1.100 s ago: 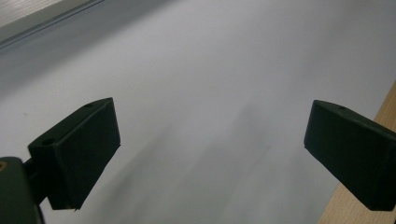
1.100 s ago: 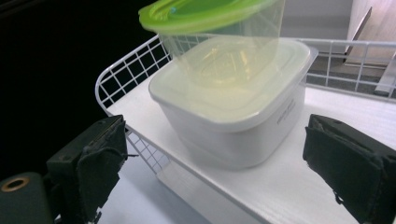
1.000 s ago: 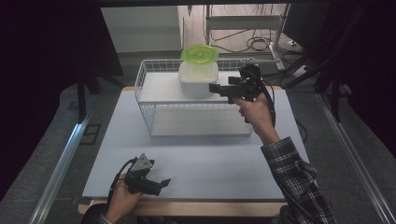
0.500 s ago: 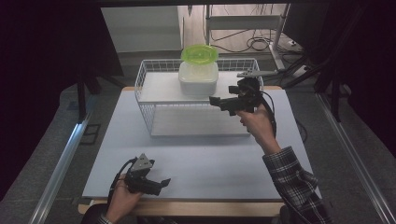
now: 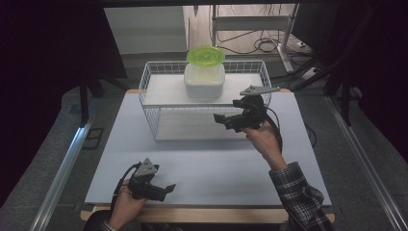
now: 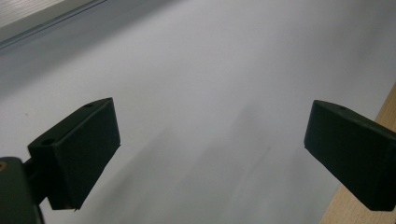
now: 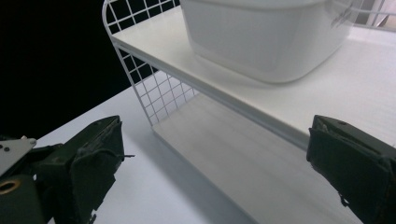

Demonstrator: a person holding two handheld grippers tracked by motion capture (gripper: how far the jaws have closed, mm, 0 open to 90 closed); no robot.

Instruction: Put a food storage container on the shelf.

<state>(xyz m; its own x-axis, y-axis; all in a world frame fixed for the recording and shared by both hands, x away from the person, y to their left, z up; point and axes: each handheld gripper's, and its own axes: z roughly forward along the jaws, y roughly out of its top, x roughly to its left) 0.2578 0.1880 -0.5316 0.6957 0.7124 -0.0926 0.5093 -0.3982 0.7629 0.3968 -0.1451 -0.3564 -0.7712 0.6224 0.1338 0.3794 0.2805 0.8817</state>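
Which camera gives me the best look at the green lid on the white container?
The high view: the green lid shows whole there, sitting on top of the white container on the wire rack's upper shelf. The right gripper view catches the container's lower body, cut off below the lid. The left gripper view faces the table surface.

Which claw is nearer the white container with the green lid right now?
The right claw: it hangs open just in front of the wire rack, slightly right of the white container on its upper shelf. The left claw sits open at the table's near edge.
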